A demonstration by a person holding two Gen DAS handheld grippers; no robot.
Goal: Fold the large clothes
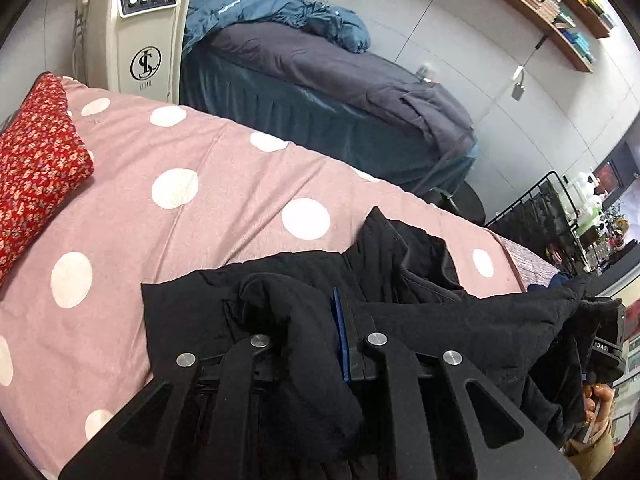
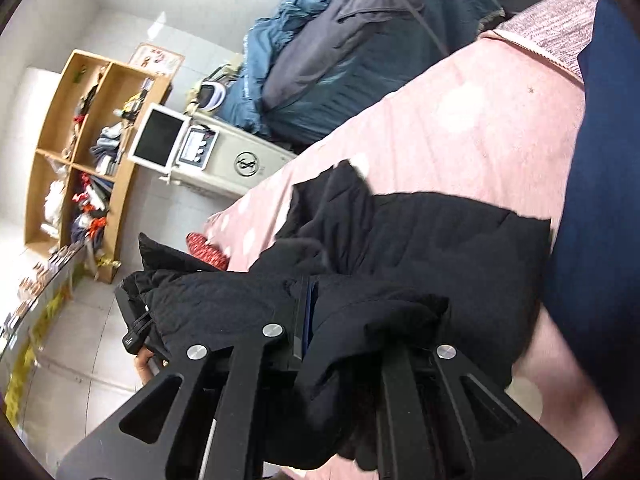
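One black quilted garment (image 1: 420,280) lies bunched on the pink polka-dot bed (image 1: 200,152), and we hold it at both ends. Our left gripper (image 1: 320,344) has its jaws pinched narrow on one fold; our right gripper (image 2: 344,332) clamps another. Beyond sit a red floral pillow (image 1: 36,160) and a beige machine (image 1: 136,32).

Left gripper (image 1: 320,316) pitched downward, jaws clamped on black jacket (image 1: 460,320) fabric, right gripper (image 2: 308,312) tilted and rolled, jaws likewise pinching a bunched fold, fingers (image 1: 596,400) wrapped round its handle
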